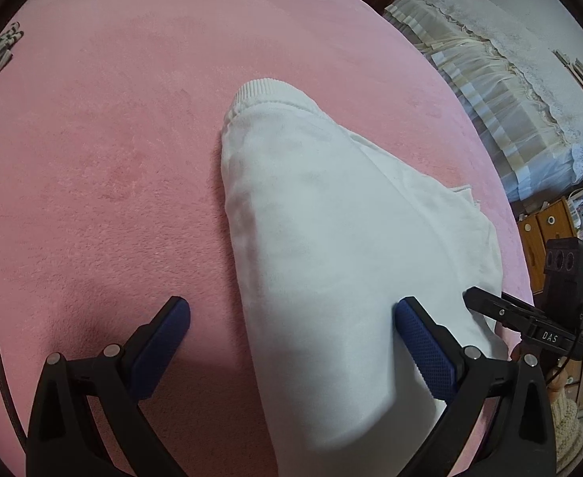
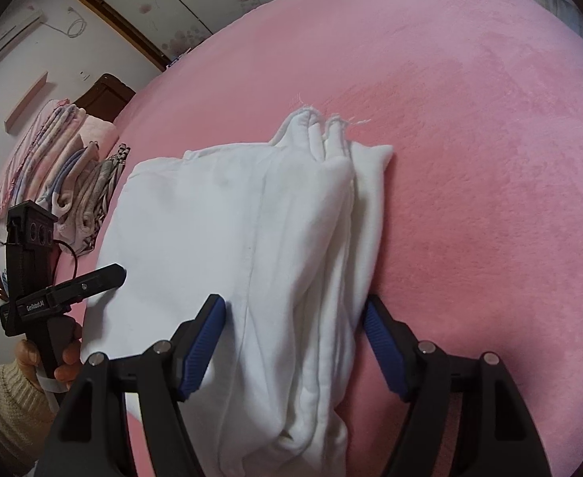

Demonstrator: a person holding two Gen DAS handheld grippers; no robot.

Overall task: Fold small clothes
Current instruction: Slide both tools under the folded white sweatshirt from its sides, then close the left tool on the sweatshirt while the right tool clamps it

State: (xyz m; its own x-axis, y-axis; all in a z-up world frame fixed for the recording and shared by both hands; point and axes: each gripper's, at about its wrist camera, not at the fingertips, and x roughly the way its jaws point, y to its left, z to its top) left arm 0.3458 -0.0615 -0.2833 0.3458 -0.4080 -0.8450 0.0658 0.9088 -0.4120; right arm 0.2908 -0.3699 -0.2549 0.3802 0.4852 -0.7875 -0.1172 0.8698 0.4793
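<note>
My white garment (image 1: 331, 214) lies on the pink blanket (image 1: 112, 159), folded into a long, narrow bundle that runs away from me toward the middle of the bed. It is soft, fleecy cloth, thick and a little rumpled. From my left side I see a ribbed cuff (image 1: 267, 93) at its far end, and a second layer spreading out flat beneath toward the blanket's right edge. From my right side the bundle (image 2: 275, 246) shows several stacked layers along one long side, their folded edges bunched together and ending in a frayed corner (image 2: 311, 113) with loose threads.

My left gripper (image 1: 291, 314) stands wide apart; one blue pad (image 1: 164, 342) sits over bare pink blanket, the other pad (image 1: 422, 346) over the cloth. My right gripper (image 2: 295, 314) is also spread wide, its two pads straddling the near end of the bundle; nothing is pinched between them.

A pile of folded clothes (image 2: 65, 183) sits near the blanket's far left corner.
</note>
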